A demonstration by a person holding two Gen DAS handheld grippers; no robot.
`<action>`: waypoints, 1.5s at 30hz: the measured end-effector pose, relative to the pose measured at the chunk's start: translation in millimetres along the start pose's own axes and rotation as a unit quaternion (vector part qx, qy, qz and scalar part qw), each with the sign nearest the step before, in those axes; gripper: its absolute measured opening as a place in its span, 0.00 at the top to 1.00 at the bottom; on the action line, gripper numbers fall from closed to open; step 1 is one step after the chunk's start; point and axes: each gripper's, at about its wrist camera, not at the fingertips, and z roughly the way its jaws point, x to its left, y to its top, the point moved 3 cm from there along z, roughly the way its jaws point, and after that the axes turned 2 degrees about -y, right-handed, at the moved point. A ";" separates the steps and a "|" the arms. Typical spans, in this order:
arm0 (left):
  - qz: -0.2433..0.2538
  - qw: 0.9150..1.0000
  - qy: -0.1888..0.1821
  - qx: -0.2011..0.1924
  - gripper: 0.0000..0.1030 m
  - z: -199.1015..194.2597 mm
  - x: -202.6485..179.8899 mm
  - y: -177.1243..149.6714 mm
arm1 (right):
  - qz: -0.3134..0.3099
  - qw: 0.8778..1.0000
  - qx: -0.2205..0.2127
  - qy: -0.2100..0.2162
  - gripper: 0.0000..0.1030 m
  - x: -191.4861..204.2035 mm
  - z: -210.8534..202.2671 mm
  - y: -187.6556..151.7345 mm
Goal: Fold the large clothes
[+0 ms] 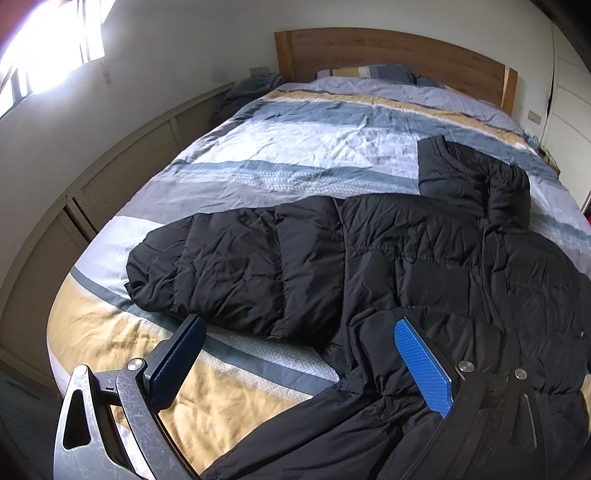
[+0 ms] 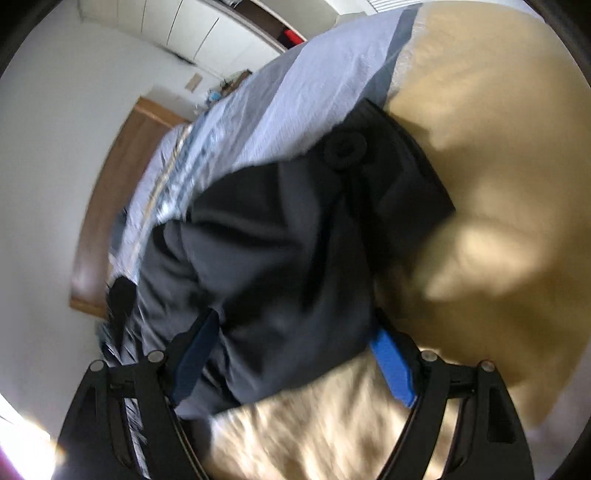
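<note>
A black puffer jacket [image 1: 369, 258] lies spread across the striped bedspread [image 1: 295, 147], one sleeve reaching left and the hood end toward the headboard. My left gripper [image 1: 300, 323] hovers open over the jacket's near edge, with its right pad [image 1: 421, 362] above a sleeve and nothing held. In the blurred right wrist view, a bunched part of the jacket [image 2: 280, 258] with a round black snap [image 2: 345, 149] sits between the wide-apart fingers of my right gripper [image 2: 295, 339]. The cloth covers part of the right pad [image 2: 391, 365]; the jaws stand open around it.
A wooden headboard [image 1: 388, 51] and a pillow [image 1: 369, 72] mark the far end of the bed. Louvred cabinets [image 1: 122, 177] run along the left wall under a bright window [image 1: 48, 44]. Bedspread left of the jacket is bare. White wardrobe doors [image 2: 177, 26] show in the right wrist view.
</note>
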 end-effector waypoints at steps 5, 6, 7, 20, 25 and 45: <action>0.014 1.000 0.003 0.005 0.02 1.6 -7.6 -2.1 | 0.028 0.999 -0.027 0.036 0.22 -4.1 3.5 20.5; 0.016 1.000 0.003 0.004 0.02 0.9 -8.4 -2.0 | 0.036 0.998 -0.033 0.044 0.23 -6.9 3.2 23.7; 0.018 1.000 0.004 0.002 0.02 -0.3 -9.1 -1.8 | 0.039 0.997 -0.036 0.049 0.24 -6.8 3.6 24.4; 0.023 0.999 -0.020 -0.024 0.02 -26.4 -9.3 -1.4 | -0.047 0.995 -0.057 0.070 0.86 37.3 -28.8 28.6; 0.009 0.998 -0.036 -0.045 0.02 -47.8 -1.1 -1.0 | -0.113 0.986 -0.066 0.107 0.86 96.1 -61.0 20.6; -0.045 0.993 -0.069 -0.085 0.02 -111.3 56.9 -41.5 | -0.368 0.910 0.034 0.189 0.86 288.0 -105.1 -159.5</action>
